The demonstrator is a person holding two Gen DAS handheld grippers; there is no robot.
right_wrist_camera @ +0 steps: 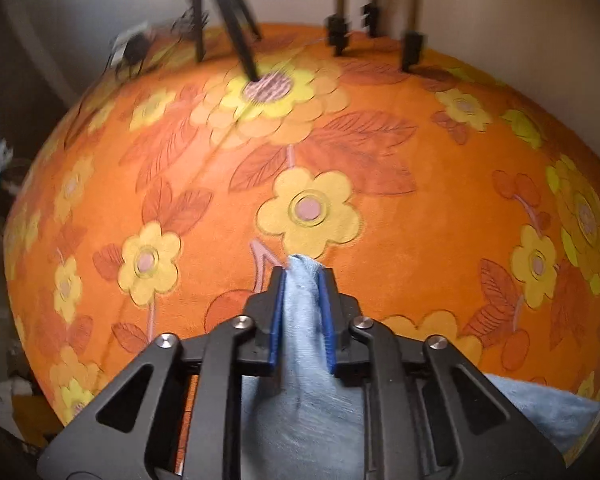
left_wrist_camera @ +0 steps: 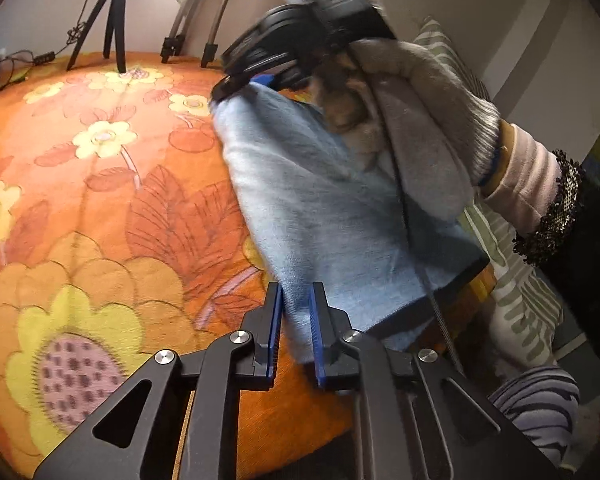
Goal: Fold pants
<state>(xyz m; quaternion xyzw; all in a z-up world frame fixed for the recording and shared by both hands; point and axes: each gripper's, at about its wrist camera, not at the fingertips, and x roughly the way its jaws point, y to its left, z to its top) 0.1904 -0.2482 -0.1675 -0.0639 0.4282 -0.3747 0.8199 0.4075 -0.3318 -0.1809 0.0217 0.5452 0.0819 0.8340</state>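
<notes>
The right claw (left_wrist_camera: 236,80) is motion-blurred in the left view, its tips buried in the pants (left_wrist_camera: 332,216). Tripod (right_wrist_camera: 224,20) tops leave the frame, smeared. Pants run under the frame's bottom edge in the right view.

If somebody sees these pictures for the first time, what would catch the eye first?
Probably the orange flowered cover, which fills the surface in both views. Next, the light blue pants, stretched above it between the two grippers: the left gripper pinches one end, the right gripper the other. A black tripod stands at the far edge.
</notes>
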